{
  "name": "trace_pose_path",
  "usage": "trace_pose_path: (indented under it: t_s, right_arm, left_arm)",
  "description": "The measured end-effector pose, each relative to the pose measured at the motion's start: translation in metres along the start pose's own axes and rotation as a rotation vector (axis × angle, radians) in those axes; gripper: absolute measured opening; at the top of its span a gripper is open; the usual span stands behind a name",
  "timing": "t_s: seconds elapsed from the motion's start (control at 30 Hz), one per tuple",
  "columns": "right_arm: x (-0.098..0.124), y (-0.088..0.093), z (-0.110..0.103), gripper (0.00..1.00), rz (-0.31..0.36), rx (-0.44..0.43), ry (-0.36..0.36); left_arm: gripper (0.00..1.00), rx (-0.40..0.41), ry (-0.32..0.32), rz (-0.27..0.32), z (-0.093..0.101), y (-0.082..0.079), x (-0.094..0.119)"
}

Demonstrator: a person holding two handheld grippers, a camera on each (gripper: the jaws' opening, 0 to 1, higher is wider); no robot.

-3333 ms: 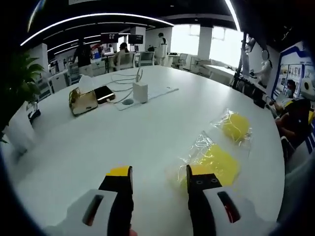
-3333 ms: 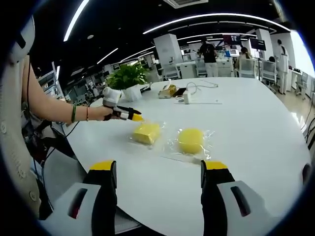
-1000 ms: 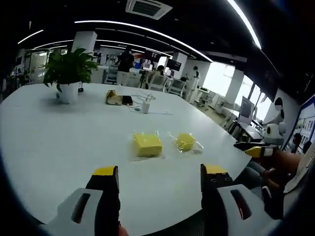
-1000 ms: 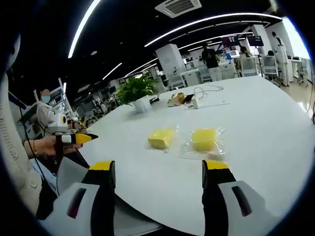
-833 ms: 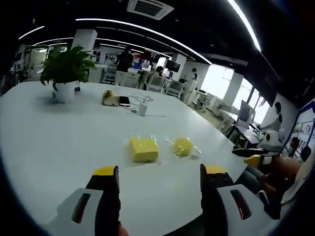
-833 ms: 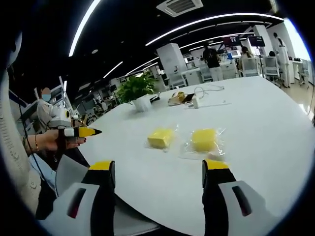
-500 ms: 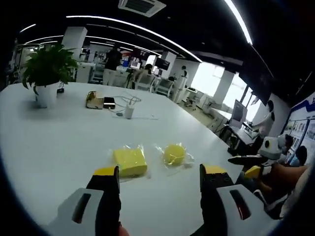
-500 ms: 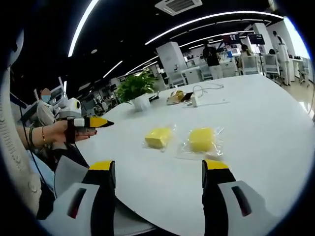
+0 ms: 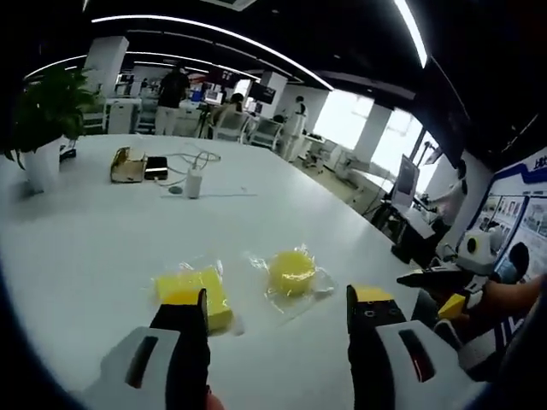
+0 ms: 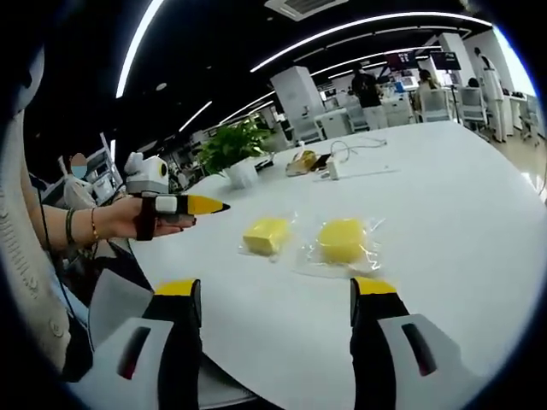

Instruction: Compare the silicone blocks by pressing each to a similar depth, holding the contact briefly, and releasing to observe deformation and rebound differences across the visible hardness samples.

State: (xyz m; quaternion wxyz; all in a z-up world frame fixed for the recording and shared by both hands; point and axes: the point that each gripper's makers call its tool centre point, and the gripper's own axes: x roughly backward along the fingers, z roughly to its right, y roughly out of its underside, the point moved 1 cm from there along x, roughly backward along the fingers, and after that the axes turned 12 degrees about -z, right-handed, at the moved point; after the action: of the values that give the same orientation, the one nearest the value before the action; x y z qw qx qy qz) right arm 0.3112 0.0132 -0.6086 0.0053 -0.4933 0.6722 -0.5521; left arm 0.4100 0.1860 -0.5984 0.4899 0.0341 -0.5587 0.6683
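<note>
Above the blocks (image 9: 195, 290), both tools level.

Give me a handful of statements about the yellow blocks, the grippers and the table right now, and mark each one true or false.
1. Two yellow samples lie on the white table, each in a clear wrapper. True: a square block and a round block.
2. The right gripper is pressing the round block. False: its jaws stand apart, short of both blocks and touching neither.
3. In the right gripper view the left gripper comes in from the left, held in a hand. True.
4. The two blocks are stacked. False: they lie side by side, apart.
5. A potted plant stands on the table beyond the blocks. True.
6. The left gripper is shut on the square block. False: its jaws are open, nothing between them.
</note>
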Motion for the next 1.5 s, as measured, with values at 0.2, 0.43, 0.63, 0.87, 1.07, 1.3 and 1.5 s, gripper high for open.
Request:
trace_pose_path:
  t_s: [0.2, 0.43, 0.63, 0.87, 1.07, 1.3, 1.5]
  right_arm:
    - [-0.002, -0.001, 0.005, 0.66, -0.006, -0.001, -0.005]
    - [-0.004, 0.001, 0.012, 0.65, -0.016, -0.006, -0.01]
    - [-0.003, 0.006, 0.017, 0.65, -0.028, -0.012, -0.007]
    - [-0.002, 0.012, 0.03, 0.64, -0.039, -0.034, 0.004]
    - [-0.002, 0.017, 0.039, 0.64, -0.04, -0.053, 0.011]
    - [-0.002, 0.022, 0.045, 0.64, -0.044, -0.074, 0.018]
    - [0.0, 0.026, 0.051, 0.64, -0.045, -0.09, 0.029]
  left_arm:
    - [0.65, -0.017, 0.006, -0.023, -0.003, -0.006, -0.019]
    - [0.64, 0.003, 0.008, -0.047, -0.012, -0.01, -0.044]
    - [0.64, 0.042, 0.029, -0.068, -0.017, -0.014, -0.073]
    - [0.62, 0.109, 0.049, -0.105, -0.02, -0.017, -0.112]
    - [0.62, 0.107, 0.055, -0.175, -0.02, -0.011, -0.142]
    - [0.56, 0.199, 0.089, -0.197, -0.021, -0.014, -0.165]
    - [0.54, 0.303, 0.107, -0.191, -0.03, -0.016, -0.182]
